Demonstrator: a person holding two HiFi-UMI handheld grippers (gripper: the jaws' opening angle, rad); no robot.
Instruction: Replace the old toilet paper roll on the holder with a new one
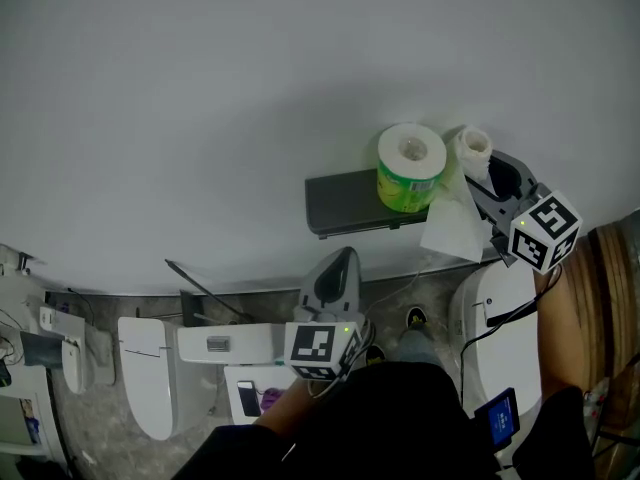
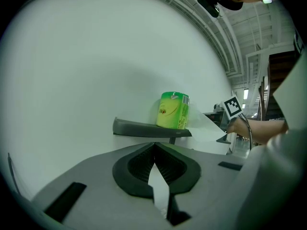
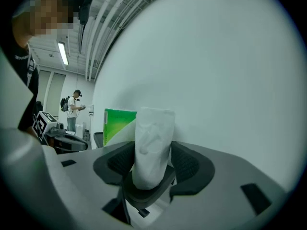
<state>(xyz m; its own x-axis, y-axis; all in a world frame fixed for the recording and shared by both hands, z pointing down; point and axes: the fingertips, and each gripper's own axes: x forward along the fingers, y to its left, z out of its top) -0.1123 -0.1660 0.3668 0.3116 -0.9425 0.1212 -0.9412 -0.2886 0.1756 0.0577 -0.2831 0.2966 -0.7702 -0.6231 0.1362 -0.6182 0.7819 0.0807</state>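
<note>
wall [image 1: 200, 88]: plain off-white, no pattern
holder shelf [image 1: 345, 203]: dark grey, plain
new roll [image 1: 410, 173]: white paper, bright green wrapper, yellow logo patch (print too small to read)
old roll [image 1: 473, 151]: white, slightly crinkled surface
hanging sheet [image 1: 452, 230]: plain white
right gripper [image 1: 482, 176]: light grey shell, black ribbed pads
right marker cube [image 1: 545, 230]: black-and-white square code pattern
left gripper [image 1: 345, 260]: light grey shell, black ribbed pads
left marker cube [image 1: 322, 348]: black-and-white square code pattern, small green light
toilet [image 1: 500, 318]: white
floor [image 1: 400, 293]: grey, speckled
sleeve [image 1: 400, 418]: black
</note>
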